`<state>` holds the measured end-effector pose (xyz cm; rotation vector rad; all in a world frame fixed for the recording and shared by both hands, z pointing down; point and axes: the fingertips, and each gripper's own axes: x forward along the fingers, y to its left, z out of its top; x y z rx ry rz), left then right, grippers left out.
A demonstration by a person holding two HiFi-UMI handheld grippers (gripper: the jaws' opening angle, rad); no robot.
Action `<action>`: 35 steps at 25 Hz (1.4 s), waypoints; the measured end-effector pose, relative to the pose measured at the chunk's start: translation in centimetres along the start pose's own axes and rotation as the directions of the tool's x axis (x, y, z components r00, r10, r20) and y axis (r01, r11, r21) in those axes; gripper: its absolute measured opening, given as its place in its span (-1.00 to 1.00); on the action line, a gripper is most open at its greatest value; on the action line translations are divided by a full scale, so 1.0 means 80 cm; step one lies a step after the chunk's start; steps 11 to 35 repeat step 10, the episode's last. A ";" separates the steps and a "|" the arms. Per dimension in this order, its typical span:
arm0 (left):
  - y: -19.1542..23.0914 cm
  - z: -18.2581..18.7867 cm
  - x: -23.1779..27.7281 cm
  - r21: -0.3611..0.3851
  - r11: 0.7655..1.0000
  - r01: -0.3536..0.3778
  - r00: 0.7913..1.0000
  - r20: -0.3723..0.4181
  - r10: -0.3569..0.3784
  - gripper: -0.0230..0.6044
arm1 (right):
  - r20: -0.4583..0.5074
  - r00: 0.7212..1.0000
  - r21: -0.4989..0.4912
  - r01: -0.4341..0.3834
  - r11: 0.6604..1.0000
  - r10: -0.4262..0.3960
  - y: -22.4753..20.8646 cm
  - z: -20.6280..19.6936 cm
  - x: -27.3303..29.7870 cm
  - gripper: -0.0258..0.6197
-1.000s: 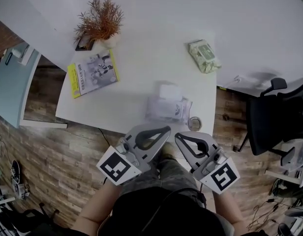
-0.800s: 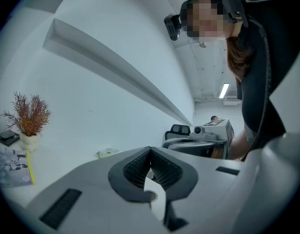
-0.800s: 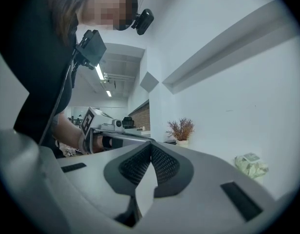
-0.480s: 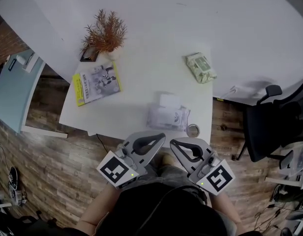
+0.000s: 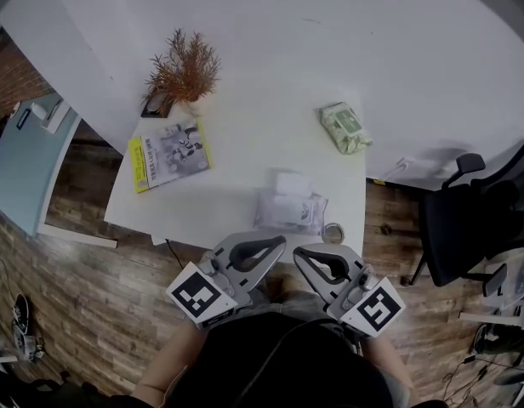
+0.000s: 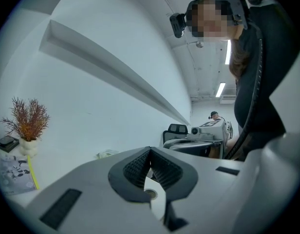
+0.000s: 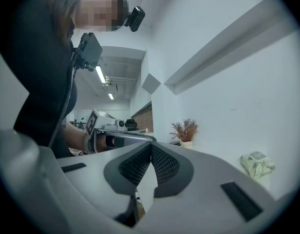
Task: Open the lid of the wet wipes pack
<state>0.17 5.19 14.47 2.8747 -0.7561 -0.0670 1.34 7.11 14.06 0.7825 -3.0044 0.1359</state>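
We hold both grippers level, just short of the white table's [image 5: 262, 109] near edge. The left gripper [image 5: 281, 240] has its jaws pressed together on nothing, and so does the right gripper [image 5: 299, 251]. The wet wipes pack [image 5: 289, 211] lies flat on the table just beyond their tips, a small round thing [image 5: 333, 232] beside it. A green pack [image 5: 344, 127] lies farther back, and a book [image 5: 168, 153] and a dried plant [image 5: 184, 65] lie to the left.

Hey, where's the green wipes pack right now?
In the head view, the green wipes pack lies near the white table's far right corner, beyond the pale pack at the front edge.
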 end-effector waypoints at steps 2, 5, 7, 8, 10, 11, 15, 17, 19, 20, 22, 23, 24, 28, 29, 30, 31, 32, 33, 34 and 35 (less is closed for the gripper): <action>0.000 -0.002 0.000 -0.001 1.000 0.011 1.000 -0.001 -0.011 -0.89 | 0.005 1.000 0.009 -0.001 1.000 0.001 -0.003 0.000 0.001 -0.86; 0.004 -0.007 -0.001 -0.016 1.000 0.007 1.000 -0.006 -0.007 -0.89 | 0.010 1.000 0.012 -0.013 1.000 0.012 -0.004 0.002 0.002 -0.86; 0.006 -0.004 -0.001 -0.025 1.000 0.005 1.000 0.005 -0.005 -0.89 | 0.010 1.000 0.012 -0.022 1.000 0.022 -0.004 0.005 0.003 -0.86; 0.007 -0.003 -0.001 -0.027 1.000 0.004 1.000 0.008 -0.004 -0.89 | 0.011 1.000 0.012 -0.025 1.000 0.025 -0.004 0.006 0.004 -0.86; 0.011 -0.001 0.000 -0.029 1.000 0.000 1.000 0.012 0.000 -0.89 | 0.014 0.999 0.011 -0.031 0.999 0.031 -0.006 0.009 0.005 -0.86; 0.011 -0.001 0.000 -0.029 1.000 0.000 1.000 0.012 0.000 -0.89 | 0.014 0.999 0.011 -0.031 0.999 0.031 -0.006 0.009 0.005 -0.86; 0.011 -0.001 0.000 -0.029 1.000 0.000 1.000 0.012 0.000 -0.89 | 0.014 0.999 0.011 -0.031 0.999 0.031 -0.006 0.009 0.005 -0.86; 0.011 -0.001 0.000 -0.029 1.000 0.000 1.000 0.012 0.000 -0.89 | 0.014 0.999 0.011 -0.031 0.999 0.031 -0.006 0.009 0.005 -0.86; 0.011 -0.001 0.000 -0.029 1.000 0.000 1.000 0.012 0.000 -0.89 | 0.014 0.999 0.011 -0.031 0.999 0.031 -0.006 0.009 0.005 -0.86; 0.011 -0.001 0.000 -0.029 1.000 0.000 1.000 0.012 0.000 -0.89 | 0.014 0.999 0.011 -0.031 0.999 0.031 -0.006 0.009 0.005 -0.86; 0.011 -0.001 0.000 -0.029 1.000 0.000 1.000 0.012 0.000 -0.89 | 0.014 0.999 0.011 -0.031 0.999 0.031 -0.006 0.009 0.005 -0.86; 0.011 -0.001 0.000 -0.029 1.000 0.000 1.000 0.012 0.000 -0.89 | 0.014 0.999 0.011 -0.031 0.999 0.031 -0.006 0.009 0.005 -0.86; 0.011 -0.001 0.000 -0.029 1.000 0.000 1.000 0.012 0.000 -0.89 | 0.014 0.999 0.011 -0.031 0.999 0.031 -0.006 0.009 0.005 -0.86; 0.011 -0.001 0.000 -0.029 1.000 0.000 1.000 0.012 0.000 -0.89 | 0.014 0.999 0.011 -0.031 0.999 0.031 -0.006 0.009 0.005 -0.86; 0.011 -0.001 0.000 -0.029 1.000 0.000 1.000 0.012 0.000 -0.89 | 0.014 0.999 0.011 -0.031 0.999 0.031 -0.006 0.009 0.005 -0.86; 0.011 -0.001 0.000 -0.029 1.000 0.000 1.000 0.012 0.000 -0.89 | 0.014 0.999 0.011 -0.031 0.999 0.031 -0.006 0.009 0.005 -0.86; 0.011 -0.001 0.000 -0.029 1.000 0.000 1.000 0.012 0.000 -0.89 | 0.014 0.999 0.011 -0.031 0.999 0.031 -0.006 0.009 0.005 -0.86; 0.011 -0.001 0.000 -0.029 1.000 0.000 1.000 0.012 0.000 -0.89 | 0.014 0.999 0.011 -0.031 0.999 0.031 -0.006 0.009 0.005 -0.86; 0.011 -0.001 0.000 -0.029 1.000 0.000 1.000 0.012 0.000 -0.89 | 0.014 0.999 0.011 -0.031 0.999 0.031 -0.006 0.009 0.005 -0.86; 0.011 -0.001 0.000 -0.029 1.000 0.000 1.000 0.012 0.000 -0.89 | 0.014 0.999 0.011 -0.031 0.999 0.031 -0.006 0.009 0.005 -0.86; 0.011 -0.001 0.000 -0.029 1.000 0.000 1.000 0.012 0.000 -0.89 | 0.014 0.999 0.011 -0.031 0.999 0.031 -0.006 0.009 0.005 -0.86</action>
